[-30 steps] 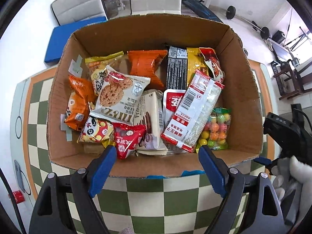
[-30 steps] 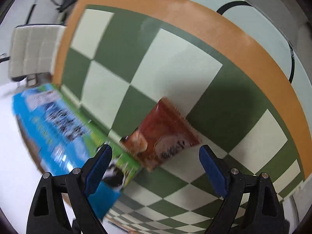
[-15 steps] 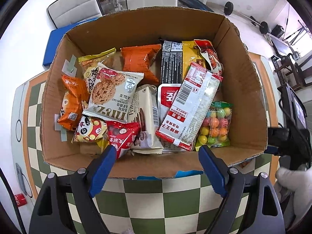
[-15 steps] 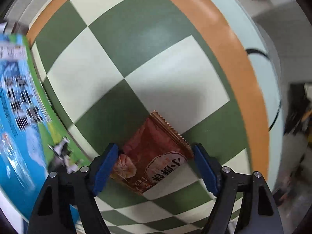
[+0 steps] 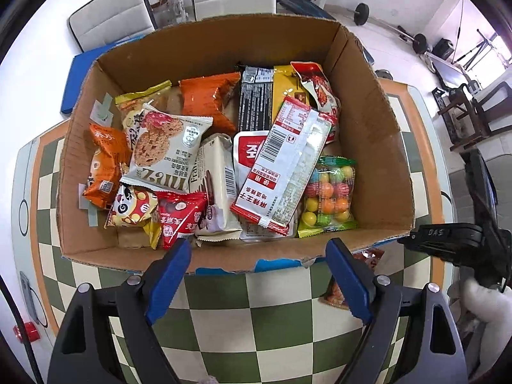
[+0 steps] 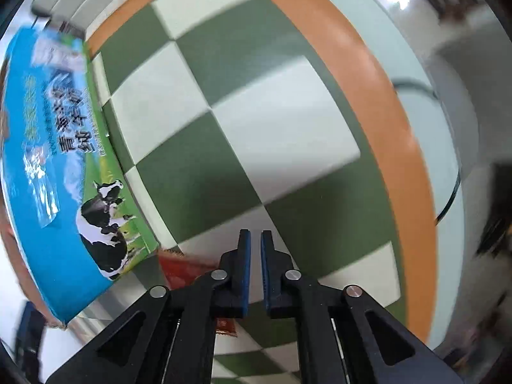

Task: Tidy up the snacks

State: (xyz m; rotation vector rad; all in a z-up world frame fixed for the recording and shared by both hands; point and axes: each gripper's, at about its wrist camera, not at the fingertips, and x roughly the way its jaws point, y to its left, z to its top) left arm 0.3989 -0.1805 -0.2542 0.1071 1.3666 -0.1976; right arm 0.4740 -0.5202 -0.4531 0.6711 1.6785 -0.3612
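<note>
1. Right hand-held gripper (image 6: 255, 235): blue pads drawn almost together, only a thin slit between them, low over the green-and-cream checkered worktop (image 6: 262, 121)
2. A flat red foil snack packet (image 6: 182, 265) lies under and to the left of that hand-held gripper's left finger; nothing red shows in the slit, so I cannot tell if it is pinched or missed
3. Left hand-held gripper (image 5: 257, 246): jaws wide apart, nothing in them, hovering at the near wall of the open brown cardboard box (image 5: 224, 41)
4. Box holds a loose pile of packets: oat cookie pack (image 5: 163, 147), long red-and-white wrapper (image 5: 284, 166), bag of coloured candy balls (image 5: 329, 195), orange pouches, others
5. In the left wrist view the red packet (image 5: 369, 257) sits on the worktop just outside the box's near right corner, touching or nearly touching it
6. Progress, my read: nearly done, most snacks already boxed; this red packet is the only loose one in view
7. Left to do: secure the grip, lift it over the wall, drop it in
</note>
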